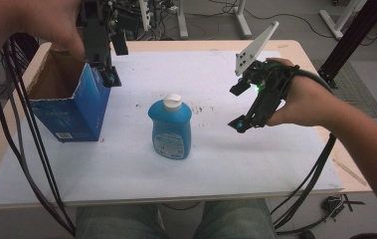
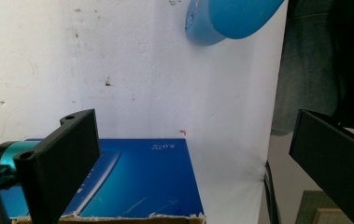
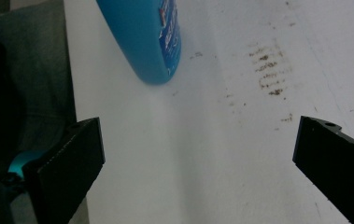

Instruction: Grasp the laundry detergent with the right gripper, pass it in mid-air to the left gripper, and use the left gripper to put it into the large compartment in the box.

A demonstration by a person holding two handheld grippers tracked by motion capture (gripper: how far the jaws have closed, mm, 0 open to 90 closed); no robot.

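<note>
Bottle count: one blue bottle (image 1: 171, 130) with a white cap is standing upright near the middle of the white board (image 1: 126, 169). In the left gripper view its base (image 2: 226, 21) is showing at 12 o'clock; in the right gripper view its lower body (image 3: 144, 37) is showing at 11 o'clock.
Box count: one blue cardboard box (image 1: 69, 107), top open, is sitting at 9 o'clock from the bottle, apart from it, with a strip of bare board lying between them.
Gripper count: two, one in each hand.
Left gripper (image 1: 107, 74): it is hovering over the right-hand rim of the box, at 10 o'clock from the bottle. Its jaws are standing wide apart and are gripping nothing; the box's blue side (image 2: 142, 179) is lying below them in its own view.
Right gripper (image 1: 239, 107): it is hanging at 3 o'clock from the bottle, clear of it, jaws spread wide with nothing between them.
Edges: the box is standing just inside the board's left edge; the bottle is well in from every edge.
Open room: bare board is lying at 6 o'clock and 12 o'clock from the bottle, and between the bottle and the right gripper.
Marks: small brown stains (image 3: 268, 70) are dotting the board at 2 o'clock from the bottle.
</note>
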